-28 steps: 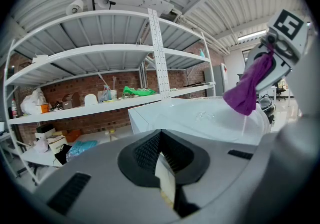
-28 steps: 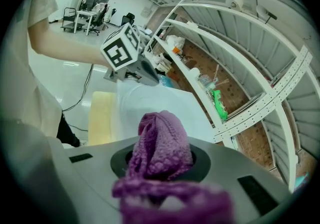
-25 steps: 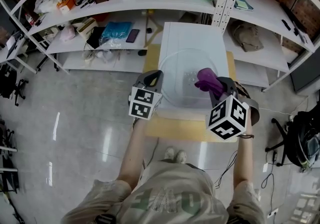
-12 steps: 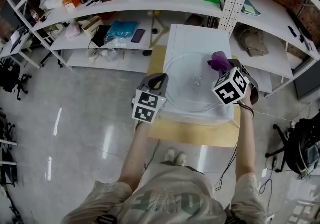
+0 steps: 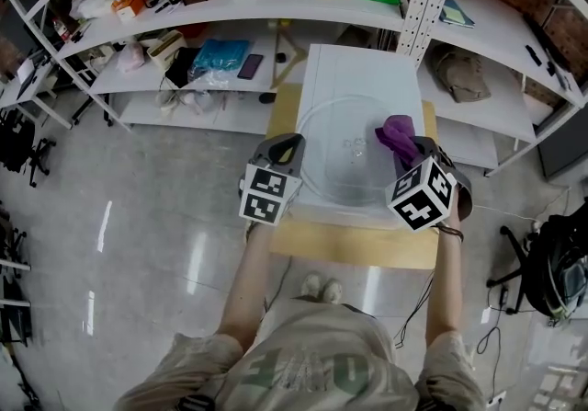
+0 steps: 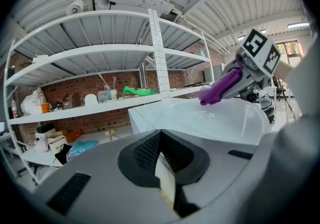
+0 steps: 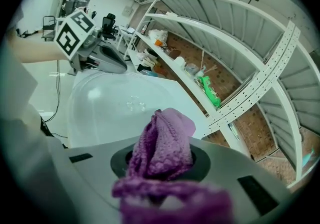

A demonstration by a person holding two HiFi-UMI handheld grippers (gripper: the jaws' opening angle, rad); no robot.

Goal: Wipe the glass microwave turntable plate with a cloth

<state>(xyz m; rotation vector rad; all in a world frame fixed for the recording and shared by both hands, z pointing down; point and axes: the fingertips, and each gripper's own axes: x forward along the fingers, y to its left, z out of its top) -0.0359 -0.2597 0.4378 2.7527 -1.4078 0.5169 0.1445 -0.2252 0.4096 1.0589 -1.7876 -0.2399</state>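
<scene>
Kept the left tongs (image 5: 292,142) pressed together on nothing, parked just beside the glass turntable plate (image 5: 333,161) at its near-left rim. Dragged the right tongs (image 5: 410,153), pinching the purple cloth (image 5: 396,133), back nearward from the far-right rim of half a second earlier. Looked like mid-wipe, plate flat on the white worktop (image 5: 354,64), left half probably still to do.

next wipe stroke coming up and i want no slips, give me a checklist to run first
1. Purple cloth clamped in right gripper: ok.
2. Glass turntable plate lying flat on the white tabletop: ok.
3. Cloth over the plate's right part: ok.
4. Cloth pressing on the glass: cannot tell.
5. Left gripper, jaws together, steadying the plate's left rim: cannot tell.
</scene>
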